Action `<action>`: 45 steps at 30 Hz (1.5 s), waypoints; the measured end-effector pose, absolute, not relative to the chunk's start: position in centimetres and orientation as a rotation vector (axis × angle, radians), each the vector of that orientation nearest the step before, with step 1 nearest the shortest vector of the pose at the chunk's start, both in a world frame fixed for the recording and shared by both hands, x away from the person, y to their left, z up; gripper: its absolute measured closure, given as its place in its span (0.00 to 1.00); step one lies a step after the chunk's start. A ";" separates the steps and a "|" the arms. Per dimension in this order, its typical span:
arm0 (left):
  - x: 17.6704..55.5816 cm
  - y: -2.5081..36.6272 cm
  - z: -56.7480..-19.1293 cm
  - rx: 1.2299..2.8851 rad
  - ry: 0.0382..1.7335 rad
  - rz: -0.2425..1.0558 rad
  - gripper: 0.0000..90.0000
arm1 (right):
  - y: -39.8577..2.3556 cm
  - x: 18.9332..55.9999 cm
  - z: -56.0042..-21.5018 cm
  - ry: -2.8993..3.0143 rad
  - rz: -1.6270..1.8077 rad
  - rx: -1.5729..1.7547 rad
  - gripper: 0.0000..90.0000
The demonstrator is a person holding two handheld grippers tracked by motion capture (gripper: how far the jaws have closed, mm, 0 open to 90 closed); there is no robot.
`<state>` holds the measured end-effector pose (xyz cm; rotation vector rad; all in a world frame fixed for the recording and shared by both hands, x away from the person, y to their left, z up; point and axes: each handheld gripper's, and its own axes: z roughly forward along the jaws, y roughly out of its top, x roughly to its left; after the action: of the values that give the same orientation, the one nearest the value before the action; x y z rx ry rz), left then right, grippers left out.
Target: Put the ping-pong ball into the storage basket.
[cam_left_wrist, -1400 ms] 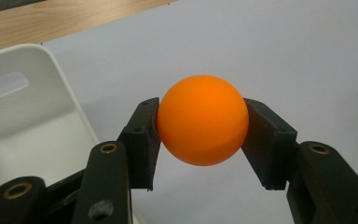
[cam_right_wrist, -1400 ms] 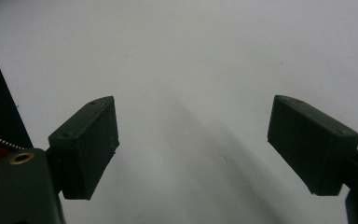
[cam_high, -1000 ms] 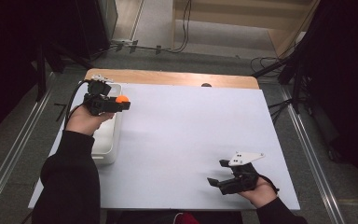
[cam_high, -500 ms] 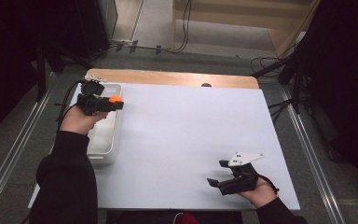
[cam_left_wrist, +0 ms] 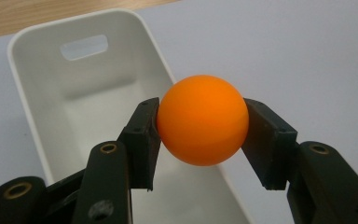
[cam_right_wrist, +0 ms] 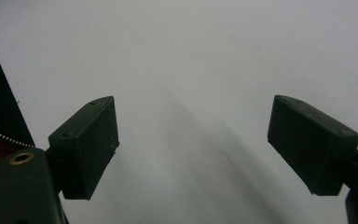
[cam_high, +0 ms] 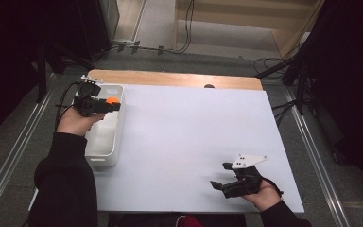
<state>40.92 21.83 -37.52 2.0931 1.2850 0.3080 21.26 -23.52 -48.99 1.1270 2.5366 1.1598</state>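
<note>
Left gripper view: pads (cam_left_wrist: 142, 135) clamped on orange ball (cam_left_wrist: 202, 119) above white bin (cam_left_wrist: 98, 88), handle slot at 11 o'clock. Right gripper (cam_right_wrist: 191, 140): jaws apart over bare white table (cam_right_wrist: 191, 56).

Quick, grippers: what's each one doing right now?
Left gripper: closed on the orange ball, over the white bin.
Right gripper: open, holding nothing.
</note>
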 end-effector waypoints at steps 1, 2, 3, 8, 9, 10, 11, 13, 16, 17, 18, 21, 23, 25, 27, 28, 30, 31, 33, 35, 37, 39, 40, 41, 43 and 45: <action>40.9 22.0 -37.5 2.089 1.294 0.313 0.55 | -23.5 21.2 -49.0 2.539 1.153 1.129 0.17; 40.9 22.0 -37.5 2.089 1.294 0.313 0.55 | -23.5 21.2 -49.0 2.539 1.153 1.129 0.17; 40.9 22.1 -37.5 2.093 1.294 0.318 0.55 | -23.5 21.2 -49.0 2.540 1.152 1.128 0.17; 41.0 22.9 -37.6 2.082 1.327 0.332 0.55 | -23.4 21.3 -49.0 2.543 1.153 1.124 0.17; 41.0 22.9 -37.6 2.082 1.327 0.332 0.55 | -23.4 21.3 -49.0 2.543 1.153 1.124 0.17; 41.0 23.1 -37.6 2.082 1.336 0.338 0.55 | -23.4 21.3 -49.0 2.542 1.152 1.121 0.17; 41.0 23.2 -37.7 2.084 1.340 0.344 0.55 | -23.4 21.3 -49.0 2.542 1.153 1.121 0.17; 41.1 23.3 -37.7 2.081 1.341 0.351 0.55 | -23.4 21.3 -49.1 2.546 1.151 1.112 0.17; 41.2 23.5 -37.9 2.081 1.346 0.352 0.55 | -23.4 21.3 -49.1 2.547 1.151 1.109 0.17; 41.2 23.5 -37.9 2.081 1.346 0.352 0.55 | -23.4 21.3 -49.1 2.548 1.150 1.108 0.17; 41.2 23.6 -38.0 2.081 1.354 0.356 0.55 | -23.4 21.3 -49.1 2.545 1.149 1.109 0.17; 41.3 23.6 -38.2 2.089 1.353 0.356 0.55 | -23.4 21.2 -49.1 2.547 1.150 1.108 0.17; 41.4 23.6 -38.2 2.092 1.359 0.356 0.55 | -23.3 21.1 -49.0 2.548 1.143 1.123 0.17; 41.4 23.6 -38.3 2.090 1.360 0.352 0.55 | -23.4 21.0 -49.0 2.546 1.141 1.121 0.17; 41.5 23.6 -38.4 2.089 1.367 0.351 0.55 | -23.4 21.0 -49.0 2.543 1.140 1.125 0.17; 41.6 23.6 -38.5 2.092 1.368 0.349 0.55 | -23.5 21.0 -49.1 2.544 1.140 1.118 0.17; 41.6 23.6 -38.6 2.096 1.375 0.349 0.55 | -23.5 21.0 -49.1 2.545 1.139 1.116 0.17; 41.7 23.7 -38.6 2.095 1.378 0.349 0.55 | -23.5 21.0 -49.0 2.544 1.135 1.118 0.17; 41.7 23.7 -38.7 2.096 1.380 0.348 0.55 | -23.5 20.9 -49.0 2.547 1.137 1.124 0.17; 41.7 23.7 -38.8 2.096 1.382 0.345 0.55 | -23.4 20.9 -49.0 2.545 1.135 1.123 0.17; 41.6 23.7 -38.9 2.103 1.376 0.345 0.55 | -23.4 21.0 -49.0 2.546 1.136 1.110 0.17; 41.6 23.6 -39.0 2.105 1.378 0.343 0.55 | -23.3 20.9 -49.0 2.548 1.136 1.107 0.17; 41.6 23.6 -39.0 2.107 1.376 0.342 0.55 | -23.3 20.9 -49.0 2.549 1.133 1.104 0.17; 41.6 23.6 -39.0 2.108 1.375 0.344 0.55 | -23.3 20.9 -49.0 2.549 1.130 1.114 0.17; 41.6 23.5 -39.0 2.104 1.379 0.342 0.53 | -23.2 20.9 -49.0 2.553 1.132 1.119 0.17; 41.6 23.5 -38.9 2.101 1.370 0.330 0.51 | -23.3 21.0 -49.0 2.549 1.135 1.107 0.17</action>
<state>41.59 23.46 -38.92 2.1011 1.3700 0.3304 20.95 -23.27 -49.01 1.1069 2.5489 1.1347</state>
